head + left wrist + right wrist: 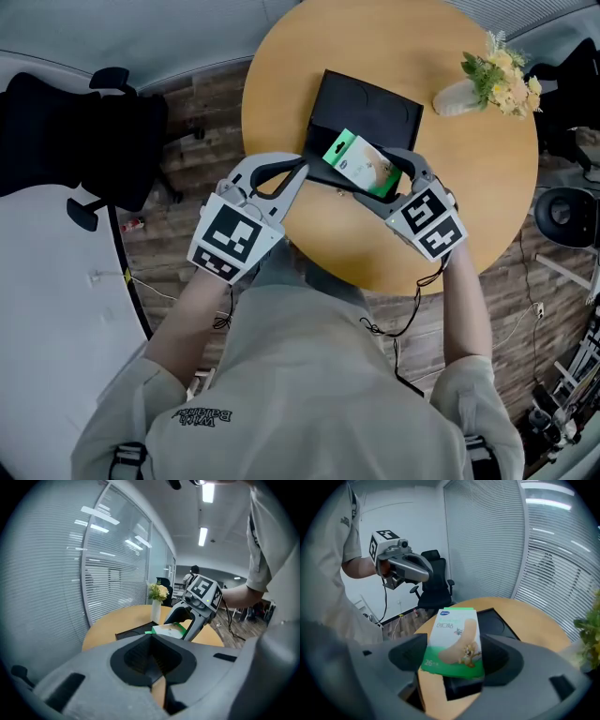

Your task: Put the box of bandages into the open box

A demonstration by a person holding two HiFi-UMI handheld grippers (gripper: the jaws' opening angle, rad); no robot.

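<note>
The right tongs, clamped on the box of bandages over the near edge of the open box ahead of them, with the left tongs closed and empty alongside, could release too early, so it catches that edge and slides onto the tabletop.

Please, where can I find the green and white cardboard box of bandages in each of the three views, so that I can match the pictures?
Head view: the green and white cardboard box of bandages is at the centre, over the black open box.
Left gripper view: the box is small, at the centre, beyond the jaws.
Right gripper view: the box is large, at the centre, between the jaws.
Shared landmark: the round wooden table.
</note>
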